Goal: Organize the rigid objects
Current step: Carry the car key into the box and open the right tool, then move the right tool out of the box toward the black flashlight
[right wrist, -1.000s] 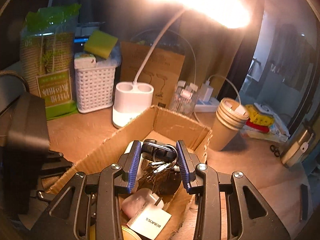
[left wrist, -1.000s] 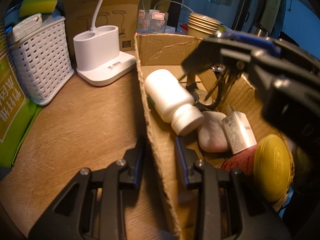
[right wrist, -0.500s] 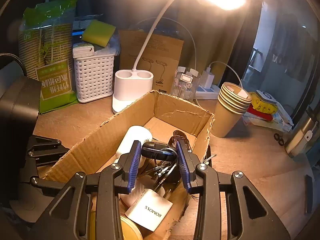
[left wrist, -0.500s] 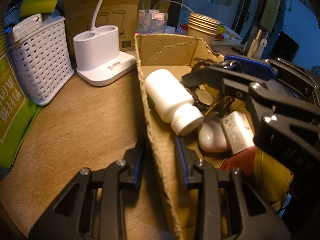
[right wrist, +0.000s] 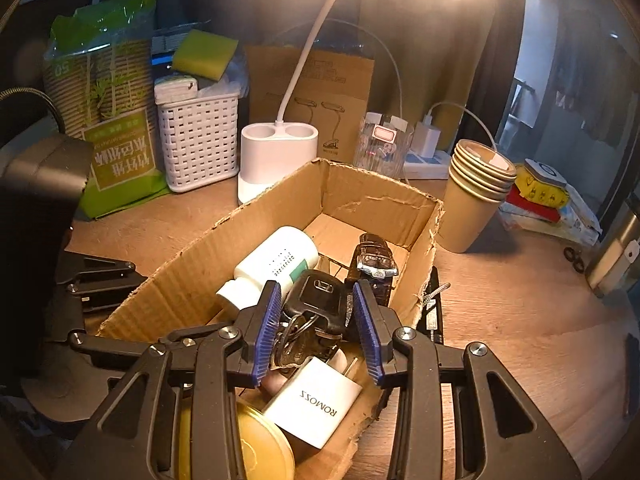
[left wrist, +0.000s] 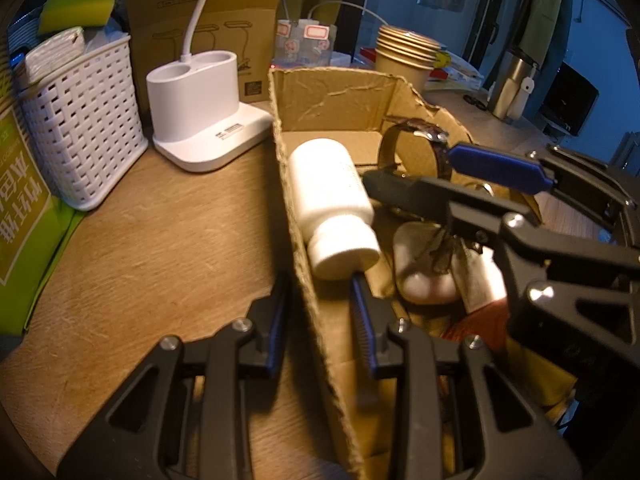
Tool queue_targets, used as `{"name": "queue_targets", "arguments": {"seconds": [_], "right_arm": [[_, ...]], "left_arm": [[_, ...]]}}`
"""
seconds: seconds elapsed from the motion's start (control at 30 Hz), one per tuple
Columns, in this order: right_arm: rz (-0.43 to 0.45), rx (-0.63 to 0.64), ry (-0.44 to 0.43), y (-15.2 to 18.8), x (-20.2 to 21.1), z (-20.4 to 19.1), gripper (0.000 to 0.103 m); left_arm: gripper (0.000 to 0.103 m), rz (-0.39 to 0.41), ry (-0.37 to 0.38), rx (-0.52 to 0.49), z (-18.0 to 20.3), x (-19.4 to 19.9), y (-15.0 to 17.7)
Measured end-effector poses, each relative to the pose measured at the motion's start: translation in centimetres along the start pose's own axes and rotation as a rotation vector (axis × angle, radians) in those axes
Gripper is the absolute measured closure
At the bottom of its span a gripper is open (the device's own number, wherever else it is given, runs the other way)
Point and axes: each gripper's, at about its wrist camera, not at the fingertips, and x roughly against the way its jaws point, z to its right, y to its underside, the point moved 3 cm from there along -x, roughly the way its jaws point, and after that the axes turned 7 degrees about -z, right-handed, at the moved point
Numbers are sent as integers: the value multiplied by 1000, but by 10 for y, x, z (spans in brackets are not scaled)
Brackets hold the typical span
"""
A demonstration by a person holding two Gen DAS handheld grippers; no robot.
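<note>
We see the car key (right wrist: pixel 320 300) with its key ring lying inside the cardboard box (right wrist: pixel 280 208), between the white bottle (right wrist: pixel 276 264) and the watch (right wrist: pixel 374 266). Our right gripper (right wrist: pixel 314 334) stands wide around it, pads apart from it. Our left gripper (left wrist: pixel 320 316) straddles the box wall, 2 fingers not pressing it.

The yellow tin (right wrist: pixel 256 444) is half hidden behind the right hand-held gripper (right wrist: pixel 314 332), its bottom cropped.

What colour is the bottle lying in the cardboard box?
White, with a small green patch on its label. The bottle shows best in the right wrist view.
</note>
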Motion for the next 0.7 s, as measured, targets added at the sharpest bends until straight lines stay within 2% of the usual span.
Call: {"name": "queue_targets", "arguments": {"seconds": [0.13, 0.2, 0.43, 0.5, 0.7], "right_arm": [[9, -4, -16, 2, 5, 0, 63], [21, -9, -21, 3, 10, -1, 59], [116, -73, 4, -1, 38, 17, 56], [103, -86, 19, 1, 36, 23, 53], [19, -94, 44, 11, 15, 31, 53]], "left_arm": [[71, 0, 0, 0, 0, 0, 0], [71, 0, 0, 0, 0, -1, 0], [71, 0, 0, 0, 0, 0, 0], [71, 0, 0, 0, 0, 0, 0], [71, 0, 0, 0, 0, -1, 0]]}}
